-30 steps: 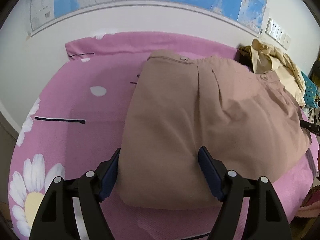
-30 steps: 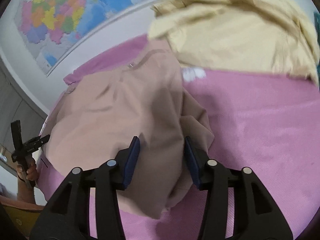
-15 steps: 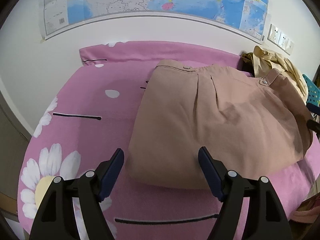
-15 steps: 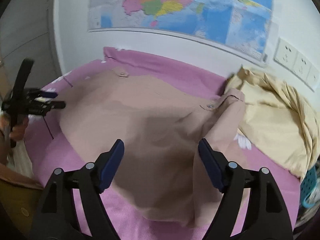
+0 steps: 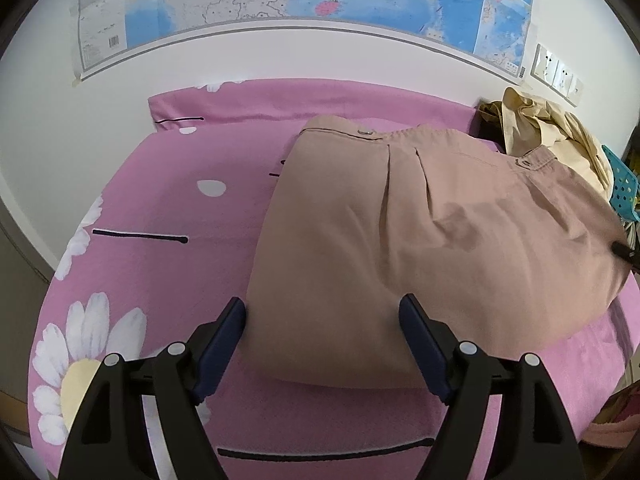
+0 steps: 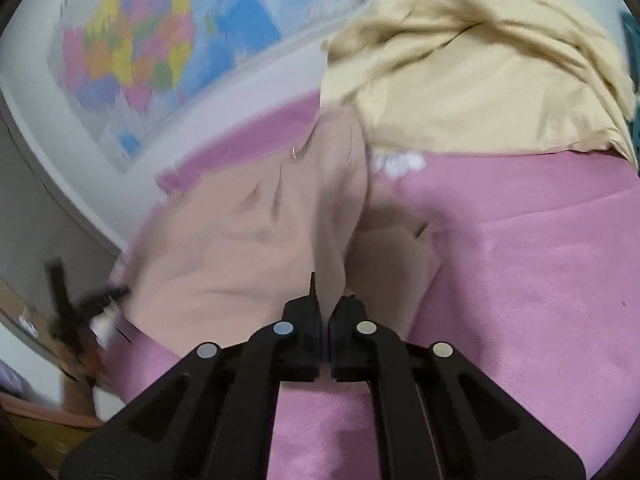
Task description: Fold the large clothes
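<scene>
Your left gripper (image 5: 322, 320) points downward at a slant over the near edge of the pink bed cover (image 5: 168, 208), and its jaws stand wide apart. The folded tan trousers (image 5: 400, 240) lie flat on the cover directly in front of it; their near folded edge reaches between the two blue pads (image 5: 222, 336), but the pads do not press on the cloth. The waistband with its two buttons lies toward the far edge of the bed, below the map (image 5: 320, 4) on the wall.

Your right gripper (image 6: 325, 308) also points downward at a slant, at the right side of the trousers (image 6: 248, 232). Its jaws are together, and a fold of the tan cloth rises just in front of the tips. The picture is blurred here, so you cannot tell if the cloth is pinched between them. Beyond the trousers, toward the far right corner of the bed, a crumpled cream garment (image 6: 460, 80) lies in a heap, touching the waistband.
</scene>
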`<state>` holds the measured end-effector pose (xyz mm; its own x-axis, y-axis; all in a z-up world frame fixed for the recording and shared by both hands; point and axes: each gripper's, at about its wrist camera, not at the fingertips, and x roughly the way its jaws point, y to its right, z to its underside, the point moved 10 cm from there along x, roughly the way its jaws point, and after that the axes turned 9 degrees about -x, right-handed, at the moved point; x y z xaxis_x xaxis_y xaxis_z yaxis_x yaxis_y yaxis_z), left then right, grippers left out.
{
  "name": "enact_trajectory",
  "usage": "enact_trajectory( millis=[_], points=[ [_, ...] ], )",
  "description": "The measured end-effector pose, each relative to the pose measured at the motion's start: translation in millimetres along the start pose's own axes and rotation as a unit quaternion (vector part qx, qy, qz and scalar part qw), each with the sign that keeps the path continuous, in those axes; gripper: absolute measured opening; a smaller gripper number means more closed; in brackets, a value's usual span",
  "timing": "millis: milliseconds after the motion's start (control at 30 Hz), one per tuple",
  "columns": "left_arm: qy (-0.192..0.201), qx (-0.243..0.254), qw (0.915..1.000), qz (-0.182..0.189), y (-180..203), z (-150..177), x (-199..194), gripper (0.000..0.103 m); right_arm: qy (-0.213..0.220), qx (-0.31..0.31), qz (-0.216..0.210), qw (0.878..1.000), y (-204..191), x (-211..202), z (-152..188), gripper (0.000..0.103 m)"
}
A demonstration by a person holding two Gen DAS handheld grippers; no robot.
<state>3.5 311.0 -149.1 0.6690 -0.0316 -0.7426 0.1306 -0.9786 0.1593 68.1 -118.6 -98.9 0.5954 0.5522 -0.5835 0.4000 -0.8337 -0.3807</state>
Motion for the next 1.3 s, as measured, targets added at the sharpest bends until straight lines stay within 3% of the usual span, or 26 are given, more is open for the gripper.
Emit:
enact_trajectory(
  millis=[100,167,233,300,367,433,533,567,667,800,867,1067,1200,1267,1300],
  points=[
    [-0.003,-0.004,1.0000,0.005,0,1,2,0.078,-0.010,0.022,-0.006,1.000,10,-2,8,0.004],
    [-0.006,-0.006,1.0000,0.003,-1,1,6,0.078,-0.053,0.052,0.018,0.997,29,17,27,0.011],
    [-0.010,-0.010,0.9999,-0.001,-2,2,9,0.078,-0.049,0.060,0.021,0.997,32,14,30,0.016],
    [-0.010,-0.009,0.9999,0.000,-3,2,9,0.078,-0.027,0.056,0.050,0.997,34,4,21,0.045],
    [-0.010,-0.009,0.9999,0.002,-3,2,8,0.078,0.000,0.034,0.097,0.995,33,-13,5,0.051],
    [-0.010,-0.012,0.9999,0.005,-5,2,7,0.078,0.027,-0.011,0.114,0.993,16,-25,-12,0.051],
    [-0.009,-0.016,0.9998,0.005,-5,4,4,0.078,0.034,-0.113,0.071,0.990,-46,-20,-27,0.055],
    [-0.008,-0.015,0.9998,0.004,-4,4,3,0.078,0.027,-0.150,0.052,0.987,-71,-12,-26,0.060],
    [-0.004,-0.011,0.9999,-0.001,-1,5,-2,0.078,-0.009,-0.257,-0.012,0.966,-143,21,-12,0.063],
    [0.001,-0.009,0.9999,-0.011,0,6,-8,0.078,-0.047,-0.368,-0.043,0.928,-207,63,14,0.068],
    [0.004,-0.007,0.9999,-0.013,0,6,-12,0.078,-0.059,-0.395,-0.054,0.915,-223,77,23,0.072],
    [0.002,-0.003,1.0000,-0.005,3,13,-17,0.084,-0.092,-0.474,-0.052,0.874,-251,113,55,0.077],
    [-0.002,0.001,1.0000,0.001,6,19,-18,0.084,-0.095,-0.527,0.009,0.844,-245,136,66,0.071],
    [-0.007,-0.005,0.9999,0.011,7,23,-19,0.084,-0.092,-0.530,0.011,0.843,-239,139,66,0.069],
    [-0.009,-0.008,0.9998,0.017,7,24,-20,0.084,-0.089,-0.530,0.010,0.843,-237,140,65,0.064]
  ],
)
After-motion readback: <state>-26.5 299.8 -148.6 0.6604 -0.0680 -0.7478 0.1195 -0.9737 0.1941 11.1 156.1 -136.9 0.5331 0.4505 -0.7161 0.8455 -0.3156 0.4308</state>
